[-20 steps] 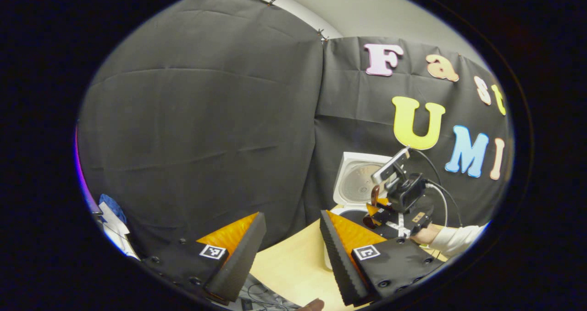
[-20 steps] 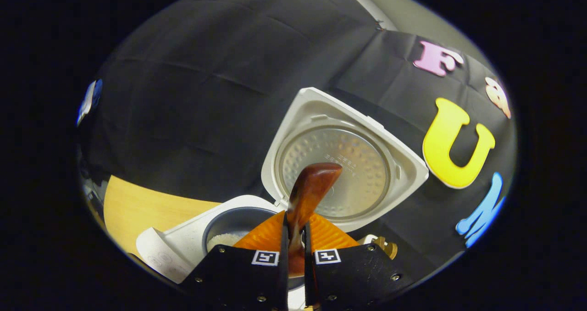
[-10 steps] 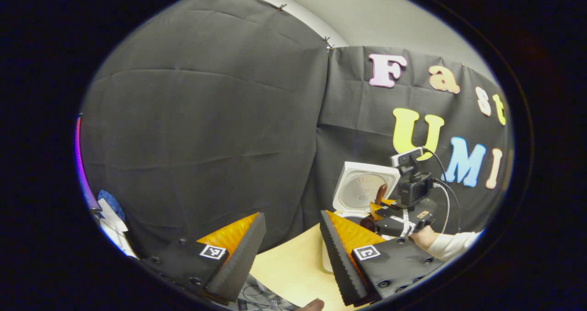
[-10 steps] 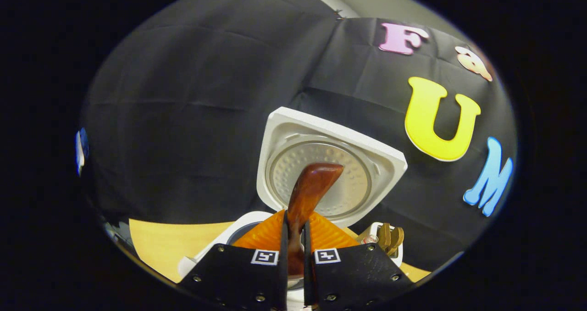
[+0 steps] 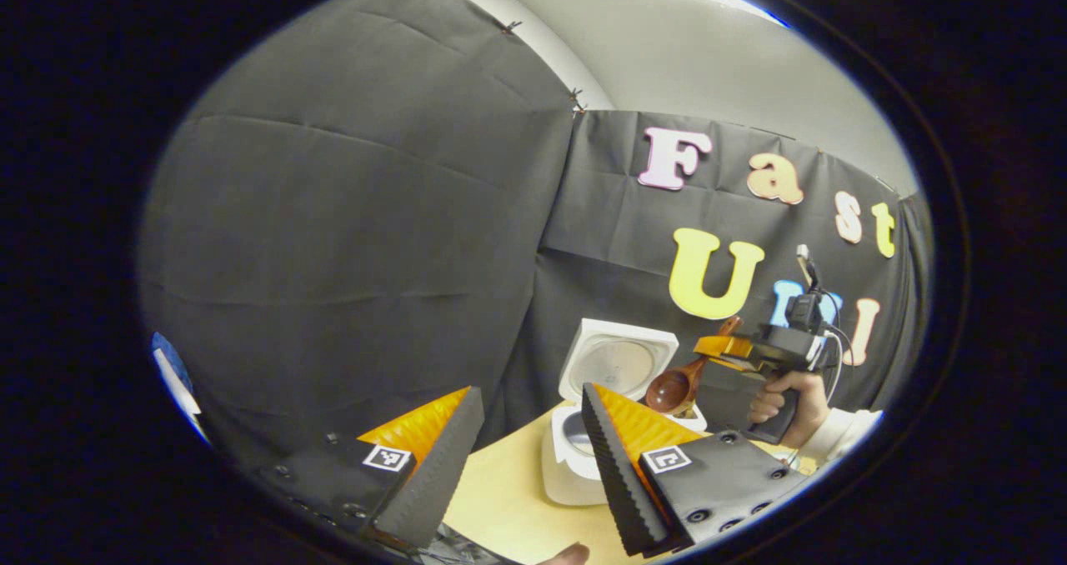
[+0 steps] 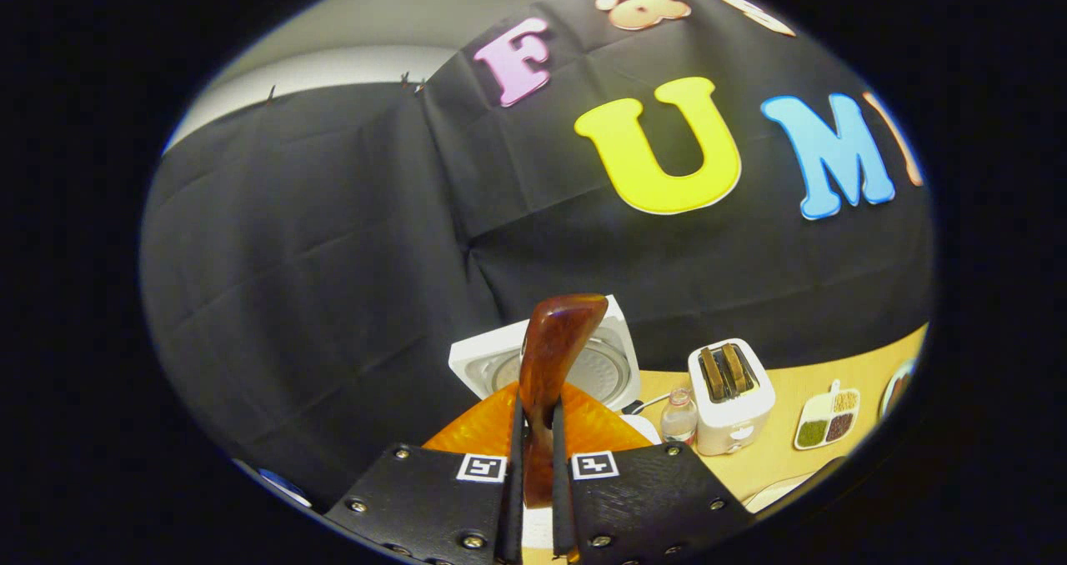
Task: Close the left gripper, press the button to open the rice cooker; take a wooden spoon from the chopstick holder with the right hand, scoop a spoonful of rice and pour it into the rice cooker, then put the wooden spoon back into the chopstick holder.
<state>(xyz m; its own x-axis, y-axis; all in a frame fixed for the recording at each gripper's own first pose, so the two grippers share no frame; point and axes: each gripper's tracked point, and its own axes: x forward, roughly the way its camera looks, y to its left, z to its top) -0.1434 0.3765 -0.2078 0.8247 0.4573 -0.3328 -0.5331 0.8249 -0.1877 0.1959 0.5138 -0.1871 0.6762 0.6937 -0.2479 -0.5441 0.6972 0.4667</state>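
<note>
Right gripper (image 6: 534, 432) clamped on a wooden spoon (image 6: 552, 357), open rice cooker (image 6: 583, 363) just behind it, toaster (image 6: 732, 395) and small bottle (image 6: 679, 417) beside, divided dish (image 6: 825, 422) toward the table's (image 6: 792, 457) right edge

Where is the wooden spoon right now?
The wooden spoon is pinched in the right claw, held up in the air just right of the open rice cooker, in the left gripper view.

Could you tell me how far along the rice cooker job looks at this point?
Done: the rice cooker stands with its lid up. In hand: the right gripper is shut on the wooden spoon, held clear of the cooker. The left gripper is open. Left: putting the spoon back in the chopstick holder.
</note>
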